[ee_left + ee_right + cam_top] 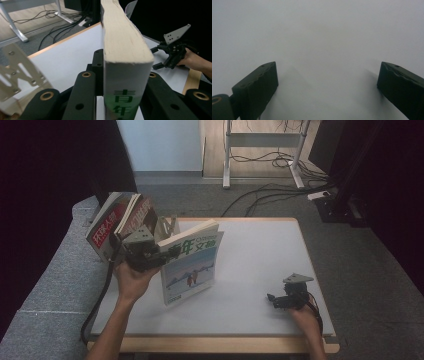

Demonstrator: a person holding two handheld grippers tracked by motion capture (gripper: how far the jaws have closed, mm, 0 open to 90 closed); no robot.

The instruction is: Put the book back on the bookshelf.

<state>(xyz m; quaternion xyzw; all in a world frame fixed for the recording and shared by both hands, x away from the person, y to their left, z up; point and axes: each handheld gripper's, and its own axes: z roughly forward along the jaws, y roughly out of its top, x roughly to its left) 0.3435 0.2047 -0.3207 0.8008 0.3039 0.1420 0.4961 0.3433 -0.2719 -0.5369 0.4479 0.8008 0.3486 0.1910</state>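
A thick book (192,270) with a blue-and-white cover and green characters stands upright near the table's left side, tilted a little. My left gripper (161,257) is shut on the book's spine edge. In the left gripper view the book (125,45) fills the gap between the black jaws of the left gripper (125,67), spine toward the camera and page edges running away from it. My right gripper (272,300) rests low at the table's front right, jaws apart. In its own view the right gripper (328,82) stands wide open over bare white tabletop, with nothing between the jaws.
Several magazines (112,227) with red covers lean at the table's far left, beside a metal bookend (167,226). The bookend (17,67) is close on the left in the left gripper view. The white table (260,250) has a wooden rim. Cables lie on the floor beyond.
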